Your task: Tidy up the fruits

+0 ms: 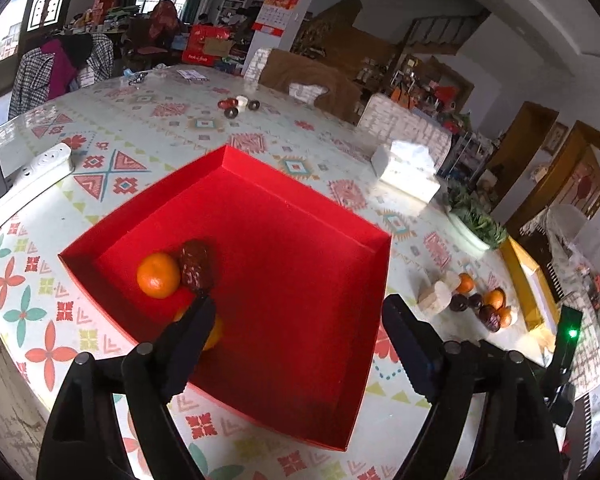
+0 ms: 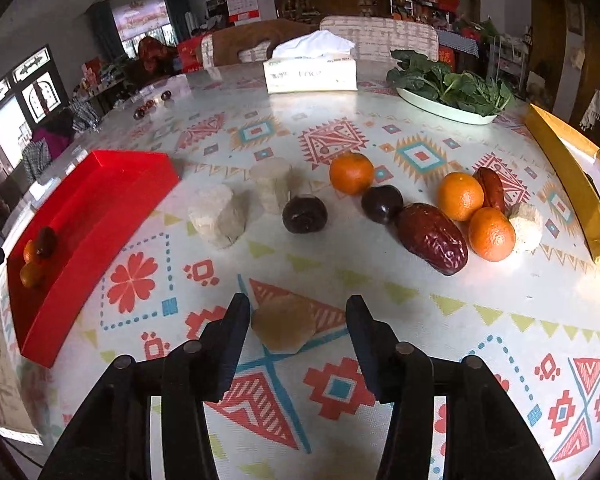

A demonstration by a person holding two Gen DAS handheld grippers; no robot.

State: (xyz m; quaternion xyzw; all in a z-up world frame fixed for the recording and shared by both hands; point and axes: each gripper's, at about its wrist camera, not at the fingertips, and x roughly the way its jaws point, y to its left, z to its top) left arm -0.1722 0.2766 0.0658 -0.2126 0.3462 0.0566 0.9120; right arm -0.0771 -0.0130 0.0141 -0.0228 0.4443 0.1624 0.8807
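Note:
My left gripper [image 1: 300,322] hangs open over the red box [image 1: 300,272], nothing between its fingers. In the box lie an orange [image 1: 158,275], a red date [image 1: 196,266] and a second orange [image 1: 217,334], half hidden behind the left finger. My right gripper [image 2: 298,320] stands open low over the table around a pale tan chunk [image 2: 283,326]; a gap shows on the chunk's right side. Beyond it lie three oranges [image 2: 351,173], two dark plums [image 2: 304,214], a large red date [image 2: 432,238], a smaller date [image 2: 490,188] and pale chunks [image 2: 218,220].
The red box [image 2: 100,184] sits left of the right gripper. A tissue box [image 2: 312,74] and a plate of greens [image 2: 452,88] stand at the far edge, a gold box [image 2: 568,176] at the right. A white power strip [image 1: 40,164] lies left of the red box.

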